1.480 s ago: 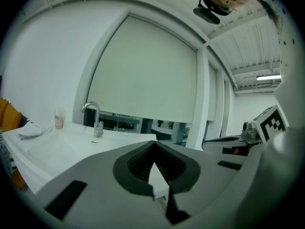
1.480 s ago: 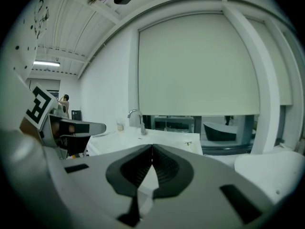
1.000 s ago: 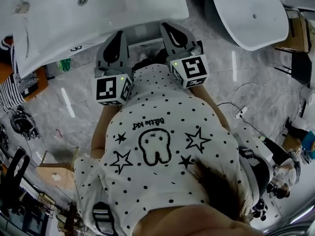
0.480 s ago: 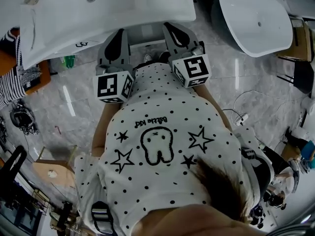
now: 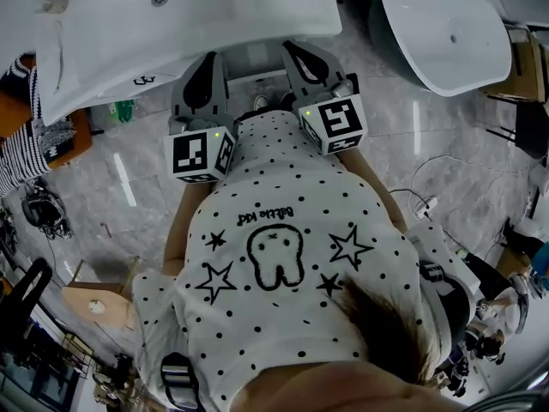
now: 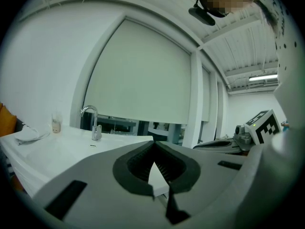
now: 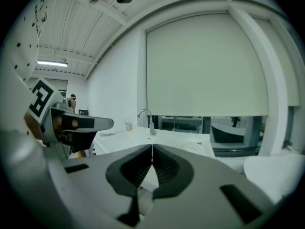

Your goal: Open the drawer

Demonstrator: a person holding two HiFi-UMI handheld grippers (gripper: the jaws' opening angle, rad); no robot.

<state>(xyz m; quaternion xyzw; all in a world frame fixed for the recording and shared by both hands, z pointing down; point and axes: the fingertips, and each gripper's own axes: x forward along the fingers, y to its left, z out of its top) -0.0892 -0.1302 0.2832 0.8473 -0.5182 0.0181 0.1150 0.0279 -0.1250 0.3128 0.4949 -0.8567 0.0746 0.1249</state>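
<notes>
From the head view we look down over a spotted shirt printed with a tooth and stars; its writing lies upside down to us and seems to read "Bettie kid", though we are not sure of it. Both arms reach towards a white surface with a basin sunk in it, whose front edge bears a small dark scrawl we cannot read. The left claw and the right claw point at that edge side by side, near each other but apart, each with a black-and-white marker cube at its rear. Between them, under the edge, a narrow pale panel runs left to right along the surface and faces us; whether it is the drawer front we cannot tell, and no handle shows. A white tub stands on the marbled floor to the right. In the left gripper view the left claw is pressed together at its tips with nothing between them, and it points over the surface towards a curved tap, a small cup and a drawn blind. In the right gripper view the right claw is likewise pressed together and holds nothing, with the tap beyond it and the left claw just beside it at the left.
</notes>
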